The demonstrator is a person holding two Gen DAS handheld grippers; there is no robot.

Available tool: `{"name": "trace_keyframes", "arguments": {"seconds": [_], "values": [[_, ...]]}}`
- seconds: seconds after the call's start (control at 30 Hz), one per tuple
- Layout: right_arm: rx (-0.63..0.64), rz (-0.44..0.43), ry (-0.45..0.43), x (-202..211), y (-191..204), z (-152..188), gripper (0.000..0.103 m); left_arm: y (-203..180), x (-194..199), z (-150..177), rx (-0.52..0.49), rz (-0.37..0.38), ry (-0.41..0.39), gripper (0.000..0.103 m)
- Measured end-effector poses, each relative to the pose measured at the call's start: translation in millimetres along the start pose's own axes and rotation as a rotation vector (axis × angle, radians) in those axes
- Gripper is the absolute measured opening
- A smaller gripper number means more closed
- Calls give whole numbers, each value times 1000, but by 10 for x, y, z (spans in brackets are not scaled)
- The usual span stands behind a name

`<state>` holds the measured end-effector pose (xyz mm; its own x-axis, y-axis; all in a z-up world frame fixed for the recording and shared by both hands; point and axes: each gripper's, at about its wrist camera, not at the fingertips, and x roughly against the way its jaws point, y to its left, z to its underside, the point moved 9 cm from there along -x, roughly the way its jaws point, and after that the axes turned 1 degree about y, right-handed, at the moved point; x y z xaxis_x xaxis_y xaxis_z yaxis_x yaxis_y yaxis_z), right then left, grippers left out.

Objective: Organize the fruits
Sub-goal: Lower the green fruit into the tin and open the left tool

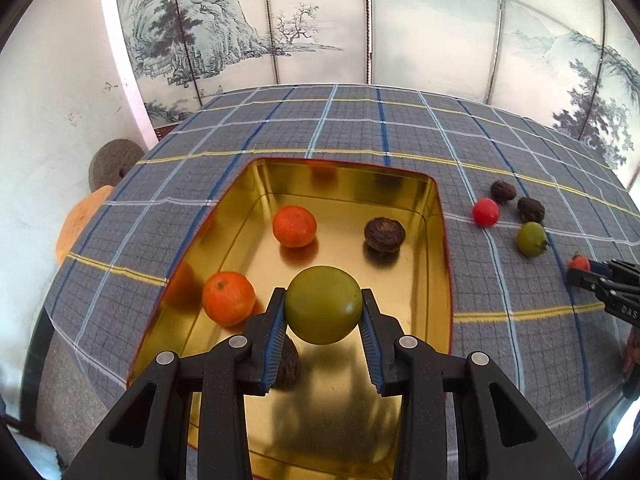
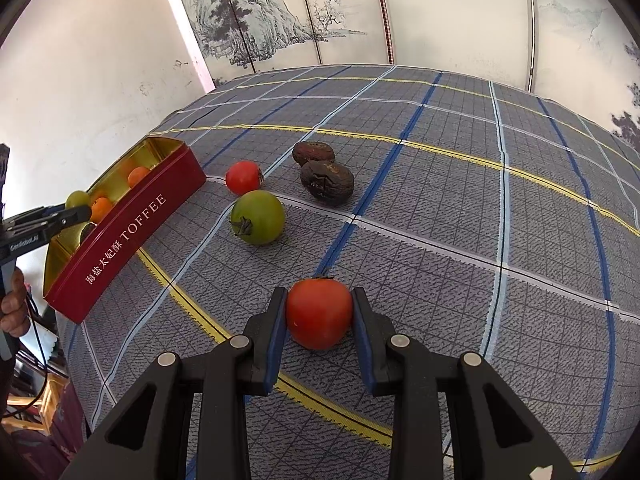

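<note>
Now: green fruit (image 1: 323, 305) clamped in your left gripper (image 1: 324, 312), hanging over gold tin (image 1: 436, 216); two oranges (image 1: 229, 298) ahead-left, walnut (image 1: 384, 235) ahead-right inside. Red tomato (image 2: 319, 313) pinched in your right gripper (image 2: 319, 312), on plaid cloth (image 2: 460, 184); green tomato (image 2: 258, 217) ahead-left.

Plaid tablecloth (image 2: 440, 208) over table; painted landscape screen (image 1: 240, 32) behind; white wall (image 2: 100, 60) left.

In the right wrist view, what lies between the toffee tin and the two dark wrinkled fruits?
A red tomato lies on the checked cloth between the toffee tin and the two dark wrinkled fruits; the right wrist view shows this.
</note>
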<state>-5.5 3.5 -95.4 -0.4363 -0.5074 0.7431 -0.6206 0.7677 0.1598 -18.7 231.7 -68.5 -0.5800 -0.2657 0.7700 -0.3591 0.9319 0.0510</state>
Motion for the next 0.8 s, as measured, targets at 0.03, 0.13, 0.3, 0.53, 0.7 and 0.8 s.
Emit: {"name": "trace_keyframes", "arguments": {"seconds": [0.03,0.13,0.3,0.53,0.7,0.8], "values": [[0,0,0,1,-4,-3,29,15,-15,-15,0,-3,0,37],[0,0,0,1,-4,-3,29,36,-56,-64,7,-7,5,37],[-1,0,0,1,-4,-4,29,60,-116,-116,11,-18,16,37],[0,0,0,4,-7,-7,29,117,-200,-160,32,-42,42,38],[1,2,1,4,-7,-9,29,160,-160,-236,37,-80,13,61],[4,6,1,5,-13,-4,29,179,-72,-272,27,-103,-24,71]]}}
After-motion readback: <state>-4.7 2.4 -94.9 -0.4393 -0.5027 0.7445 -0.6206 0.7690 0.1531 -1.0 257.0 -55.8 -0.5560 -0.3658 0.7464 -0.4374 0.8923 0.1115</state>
